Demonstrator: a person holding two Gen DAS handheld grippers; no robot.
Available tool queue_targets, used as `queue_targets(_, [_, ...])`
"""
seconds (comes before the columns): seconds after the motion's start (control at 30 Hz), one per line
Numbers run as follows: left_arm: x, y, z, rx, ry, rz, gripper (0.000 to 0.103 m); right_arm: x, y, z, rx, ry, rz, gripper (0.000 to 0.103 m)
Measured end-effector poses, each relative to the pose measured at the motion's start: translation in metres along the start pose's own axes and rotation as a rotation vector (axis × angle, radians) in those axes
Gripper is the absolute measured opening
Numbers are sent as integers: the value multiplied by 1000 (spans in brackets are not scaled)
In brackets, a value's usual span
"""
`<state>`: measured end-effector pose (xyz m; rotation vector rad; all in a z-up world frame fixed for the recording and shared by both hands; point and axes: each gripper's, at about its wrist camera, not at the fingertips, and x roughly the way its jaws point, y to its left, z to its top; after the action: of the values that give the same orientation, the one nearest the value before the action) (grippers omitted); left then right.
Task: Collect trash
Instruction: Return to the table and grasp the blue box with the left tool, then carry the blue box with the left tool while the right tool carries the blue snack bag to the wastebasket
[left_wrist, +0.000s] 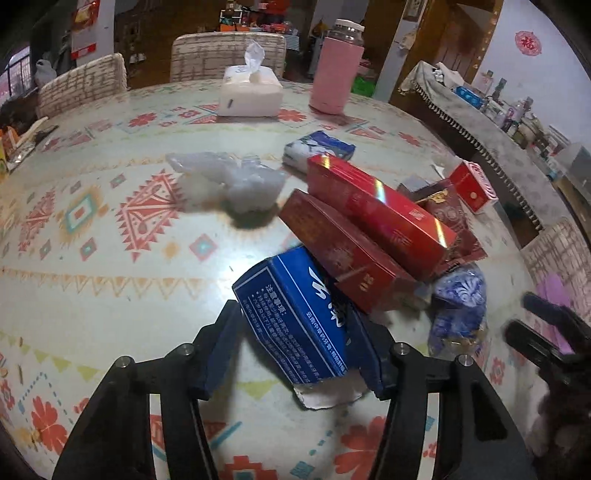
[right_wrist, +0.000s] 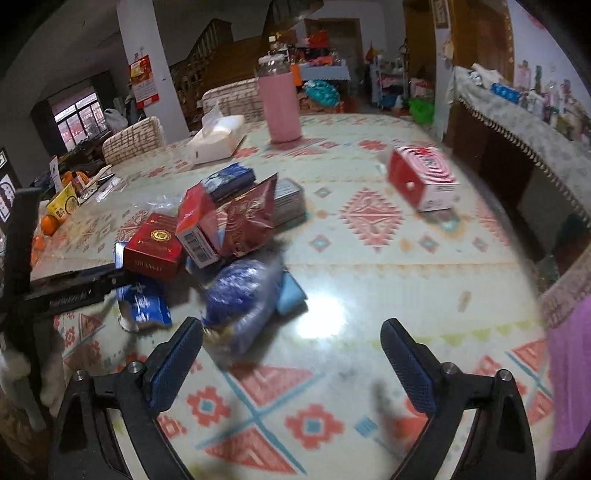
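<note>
A pile of trash lies on the patterned table (left_wrist: 110, 258). In the left wrist view my left gripper (left_wrist: 291, 310) is shut on a torn blue carton (left_wrist: 295, 314), with a pad against each side. The carton's far end rests under a dark red box (left_wrist: 343, 251) and a bright red box (left_wrist: 376, 210). A blue patterned bag (left_wrist: 458, 306) lies to their right. In the right wrist view my right gripper (right_wrist: 291, 325) is open over bare table, and the blue patterned bag (right_wrist: 240, 295) lies just beside its left finger (right_wrist: 181, 354). A crumpled clear bag (left_wrist: 229, 177) sits farther back.
A red-and-white box (right_wrist: 424, 177) stands apart at the right. A tissue box (left_wrist: 251, 92) and a pink bottle (left_wrist: 336, 70) stand at the far side, with a blue-white tissue pack (left_wrist: 317, 147) nearer. Chairs ring the table; a sideboard (right_wrist: 517, 122) runs along the right.
</note>
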<state>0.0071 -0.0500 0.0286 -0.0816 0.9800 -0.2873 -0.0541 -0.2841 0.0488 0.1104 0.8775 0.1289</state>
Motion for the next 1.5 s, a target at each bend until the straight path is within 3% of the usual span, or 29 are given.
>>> queue_targets(0.13, [0, 2, -2, -5, -8, -15, 58, 24, 9, 9, 25, 35, 23, 87])
queue_targets(0.27, [7, -1, -4, 3, 15, -37, 67, 36, 21, 14, 6, 24, 11, 82])
queue_targets(0.37, [13, -4, -6, 6, 24, -58, 69, 46, 33, 15, -28, 32, -11, 72])
queue_targets(0.43, [12, -5, -7, 5, 17, -68, 60, 47, 37, 14, -49, 16, -40, 59])
queue_targets(0.47, [9, -3, -8, -5, 8, -91, 51, 46, 38, 14, -56, 11, -31, 48])
queue_targets(0.53, [1, -1, -9, -16, -19, -101, 38, 42, 36, 14, -42, 13, -8, 48])
queue_targets(0.67, [-10, -2, -12, -5, -51, -96, 30, 28, 31, 6, -29, 3, 11, 47])
queue_targets(0.97, [-53, -29, -23, 86, -174, -72, 30, -34, -8, -17, 74, -72, 63, 47])
queue_targets(1.2, [-79, -67, -38, 169, -192, -88, 30, -77, -50, -32, 150, -143, 48, 47])
queue_targets(1.5, [-85, -128, -40, 252, -197, -117, 30, -99, -84, -49, 204, -175, 52, 47])
